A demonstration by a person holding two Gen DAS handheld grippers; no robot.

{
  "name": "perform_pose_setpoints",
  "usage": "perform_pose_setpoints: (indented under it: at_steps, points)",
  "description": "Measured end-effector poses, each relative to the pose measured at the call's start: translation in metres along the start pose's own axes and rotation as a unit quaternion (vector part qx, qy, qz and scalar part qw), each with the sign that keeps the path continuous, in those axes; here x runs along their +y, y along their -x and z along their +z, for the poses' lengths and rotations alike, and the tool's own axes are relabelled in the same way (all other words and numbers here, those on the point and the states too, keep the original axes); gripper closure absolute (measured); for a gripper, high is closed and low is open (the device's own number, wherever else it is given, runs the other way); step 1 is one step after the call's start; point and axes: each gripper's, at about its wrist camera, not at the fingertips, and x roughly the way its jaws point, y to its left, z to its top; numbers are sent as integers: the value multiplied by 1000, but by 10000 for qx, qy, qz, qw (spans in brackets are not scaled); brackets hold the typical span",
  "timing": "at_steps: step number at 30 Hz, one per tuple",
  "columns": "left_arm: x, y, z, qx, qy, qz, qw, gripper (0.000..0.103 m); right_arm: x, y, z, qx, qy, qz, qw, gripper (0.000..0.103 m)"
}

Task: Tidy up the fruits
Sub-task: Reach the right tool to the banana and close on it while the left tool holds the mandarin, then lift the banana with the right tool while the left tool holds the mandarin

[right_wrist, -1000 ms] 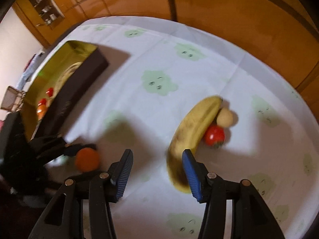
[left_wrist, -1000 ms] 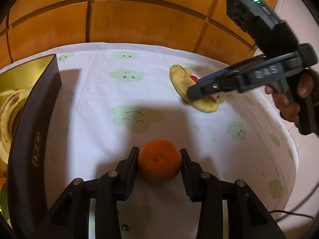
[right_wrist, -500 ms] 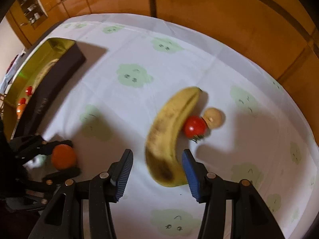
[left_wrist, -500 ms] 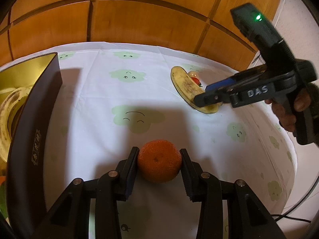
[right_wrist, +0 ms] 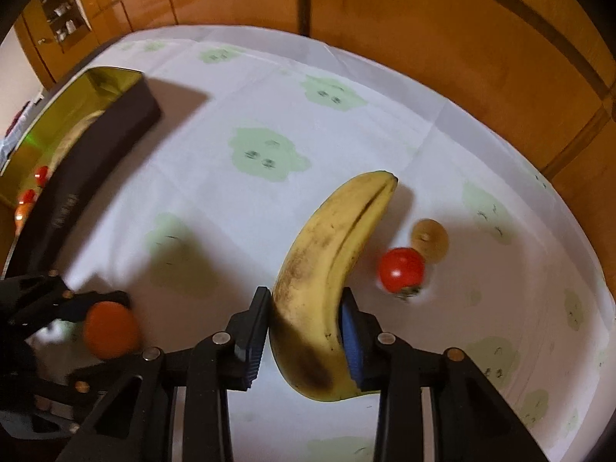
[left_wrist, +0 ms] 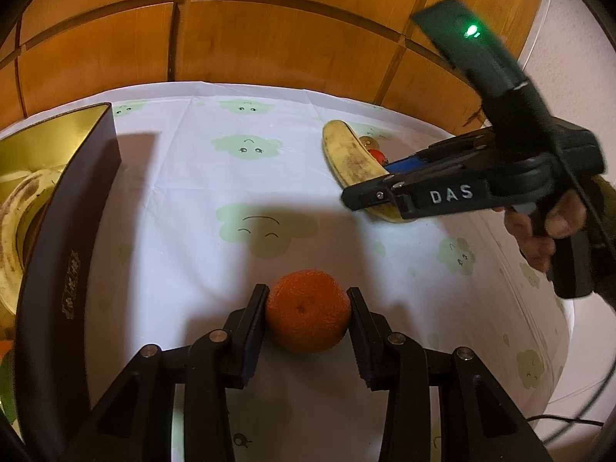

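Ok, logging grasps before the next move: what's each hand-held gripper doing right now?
Left hand-held gripper: shut on the tangerine.
Right hand-held gripper: jaws just closing, now shut on the banana.

Cloth point(left_wrist: 269, 177) matt cotton; box point(left_wrist: 57, 269) lining glossy gold; wall point(left_wrist: 269, 38) wood panels.

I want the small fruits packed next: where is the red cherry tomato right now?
In the right wrist view the red cherry tomato lies on the white tablecloth, right of the yellow banana, beside a small tan round fruit.
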Motion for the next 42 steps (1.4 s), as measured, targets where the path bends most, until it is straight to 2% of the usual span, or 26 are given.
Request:
perform_pose_setpoints:
  at_steps: [7, 15, 21, 27, 34, 42]
  points:
    - [-4, 9, -7, 31, -119, 114, 9999, 63, 28, 0, -26, 64, -83, 260, 9996, 68]
    - [-6, 22, -17, 135, -66, 236, 9996, 63, 26, 12, -56, -101, -673, 518, 9963, 67]
    - [-8, 33, -22, 115, -76, 258, 9996, 63, 35, 15, -70, -231, -999, 531, 9933, 67]
    - [-10, 38, -31, 155, -108, 307, 9994, 63, 32, 22, -89, -372, -1439, 678, 9866, 67]
    - [-10, 38, -40, 182, -196, 368, 9990, 63, 28, 27, -95, -467, -1779, 753, 9801, 65]
    - [-11, 36, -42, 119, -254, 345, 9990, 63, 32, 29, -95, -510, -1783, 650, 9805, 65]
